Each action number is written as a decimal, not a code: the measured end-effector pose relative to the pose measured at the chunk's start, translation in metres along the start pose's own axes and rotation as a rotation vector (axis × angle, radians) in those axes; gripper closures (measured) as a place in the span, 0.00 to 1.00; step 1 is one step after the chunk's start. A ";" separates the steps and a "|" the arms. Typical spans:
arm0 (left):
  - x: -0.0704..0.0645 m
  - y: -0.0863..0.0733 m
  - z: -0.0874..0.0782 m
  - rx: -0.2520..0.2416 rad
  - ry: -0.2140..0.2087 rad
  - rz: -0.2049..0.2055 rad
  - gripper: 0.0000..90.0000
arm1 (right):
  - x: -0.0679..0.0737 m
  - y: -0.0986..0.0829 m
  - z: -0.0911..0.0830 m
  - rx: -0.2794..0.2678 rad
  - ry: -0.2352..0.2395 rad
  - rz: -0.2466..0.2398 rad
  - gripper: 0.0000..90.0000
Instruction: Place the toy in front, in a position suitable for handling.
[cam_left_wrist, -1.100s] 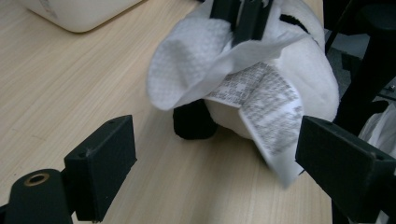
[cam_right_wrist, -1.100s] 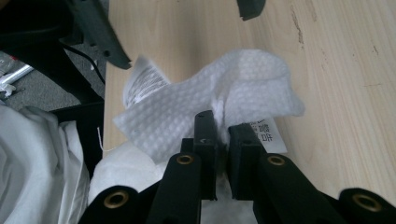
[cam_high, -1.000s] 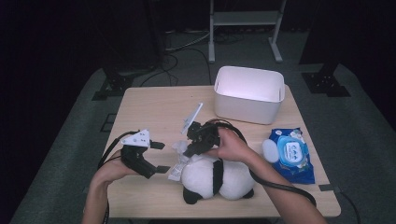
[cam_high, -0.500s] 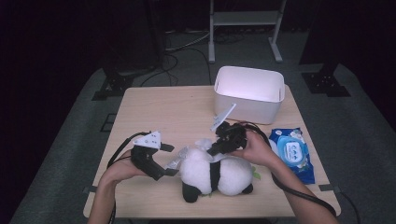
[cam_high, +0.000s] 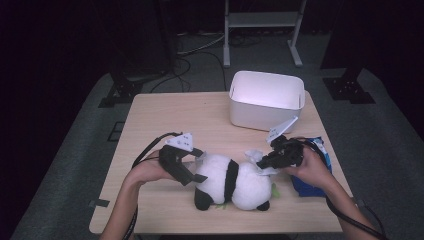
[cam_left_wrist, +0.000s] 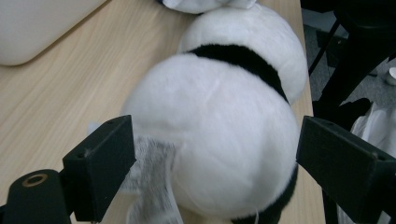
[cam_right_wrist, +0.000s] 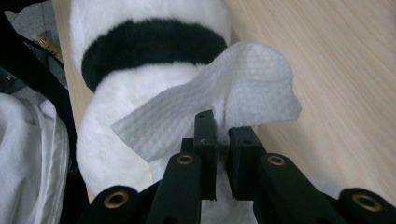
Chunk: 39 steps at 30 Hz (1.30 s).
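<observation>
Working from the left of the high view, the left gripper (cam_high: 192, 167) stands with its jaws spread wide on either side of the rear of the plush panda (cam_high: 232, 180), holding nothing; the left gripper view shows the rounded white body (cam_left_wrist: 212, 140) between the two pads without a firm clamp. Compared with a second ago, this gripper has closed in on the toy from the left side of the counter (cam_high: 165, 120). The panda lies on its side at lower centre, and it has shifted slightly rightward. At centre right, the right gripper (cam_high: 265, 162) is clamped nearly closed on a white wet wipe (cam_right_wrist: 219, 100), pressing it to the white fur. A second ago it worked at centre frame; it now sits further right, at the other end of the toy. Judgement: wiping has progressed along the body, with the left gripper positioned to steady it. Upper right holds the white bin (cam_high: 267, 97); the blue wipe pack (cam_high: 320, 155) lies at right under the hand.
</observation>
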<state>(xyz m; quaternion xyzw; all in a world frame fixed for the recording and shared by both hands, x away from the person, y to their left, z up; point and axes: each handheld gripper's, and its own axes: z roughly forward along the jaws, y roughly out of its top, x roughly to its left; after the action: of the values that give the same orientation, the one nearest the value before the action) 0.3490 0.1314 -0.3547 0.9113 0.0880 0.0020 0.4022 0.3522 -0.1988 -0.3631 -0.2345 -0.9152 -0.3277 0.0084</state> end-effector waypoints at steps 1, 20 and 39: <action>0.001 0.003 0.001 0.009 -0.002 0.010 0.12 | 0.000 -0.002 0.001 -0.005 0.003 0.001 0.92; 0.023 0.011 0.023 0.074 -0.046 -0.035 0.11 | 0.011 0.014 0.018 -0.038 0.052 -0.056 0.92; 0.029 -0.004 0.041 0.124 -0.119 -0.132 0.39 | 0.010 0.019 0.032 -0.035 0.085 -0.056 0.92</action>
<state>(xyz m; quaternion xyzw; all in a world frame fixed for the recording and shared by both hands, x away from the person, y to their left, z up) 0.3800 0.1088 -0.3875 0.9251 0.1238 -0.0842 0.3489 0.3559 -0.1628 -0.3755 -0.1947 -0.9143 -0.3535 0.0342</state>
